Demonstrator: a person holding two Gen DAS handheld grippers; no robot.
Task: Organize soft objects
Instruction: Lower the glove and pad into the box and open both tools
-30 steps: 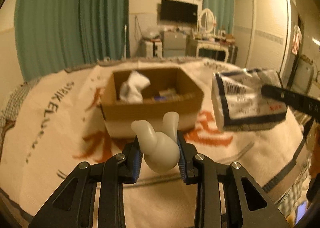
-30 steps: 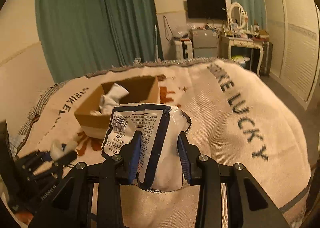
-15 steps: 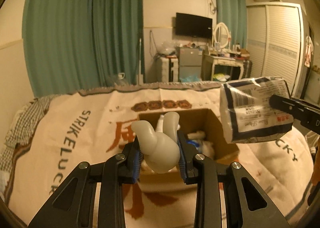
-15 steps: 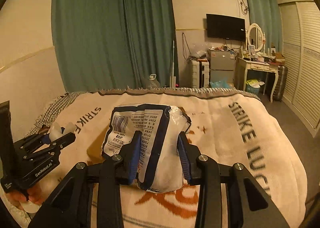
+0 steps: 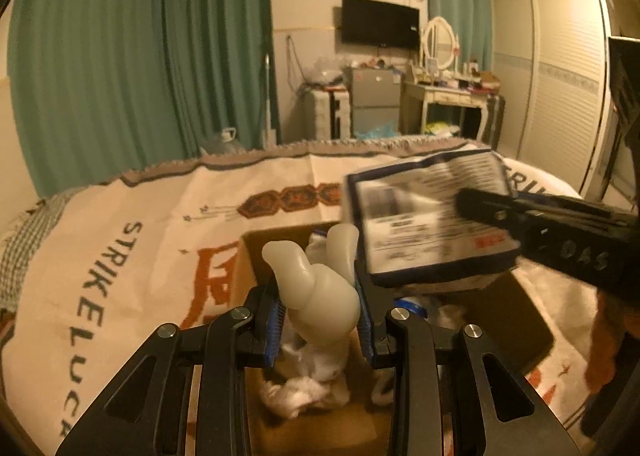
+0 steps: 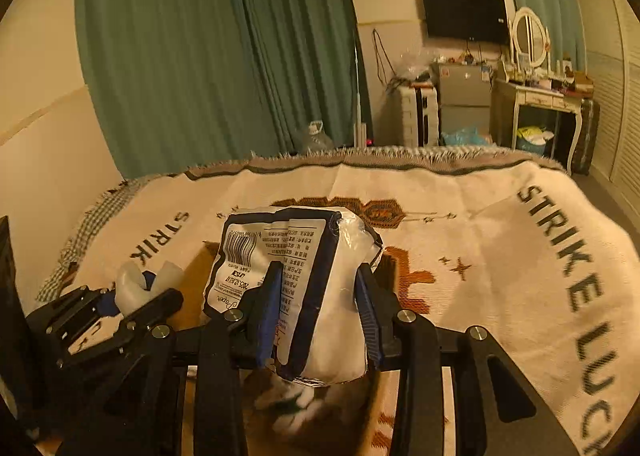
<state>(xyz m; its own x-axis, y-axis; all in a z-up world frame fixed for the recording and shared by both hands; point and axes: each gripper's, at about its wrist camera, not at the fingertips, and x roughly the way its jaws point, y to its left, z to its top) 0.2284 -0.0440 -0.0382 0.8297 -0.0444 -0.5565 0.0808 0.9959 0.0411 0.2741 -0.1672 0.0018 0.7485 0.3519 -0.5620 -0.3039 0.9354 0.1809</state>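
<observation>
The soft white rubbery toy with two long ears (image 5: 320, 292) is pinched between the blue pads of the left tongs (image 5: 320, 326), which are closed tight on its round body. It hangs just above the open brown cardboard box (image 5: 516, 320). Its ears point up and away from the camera. In the right wrist view the same toy (image 6: 132, 288) shows at the left edge, held in the black left tongs (image 6: 120, 308).

The squashy white packet with a dark blue border (image 6: 296, 288) is held in the right tongs (image 6: 316, 312), which are closed on its sides. It has a barcode, small printed lines too small to read, and the word "Paper" near its bottom corner. In the left wrist view this packet (image 5: 424, 223) floats over the far right part of the box, with a red mark on its label, gripped by the right tongs (image 5: 480, 203). Pale letters that look like "DAS" are on that black tool.

Inside the box lie crumpled white cloths (image 5: 308, 388) and something with a blue bit, too blurred to name.

The box sits on a bed covered by a cream woven blanket (image 6: 500, 240). Big dark letters on it read "STRIKE LUCK", next to orange patterns.
</observation>
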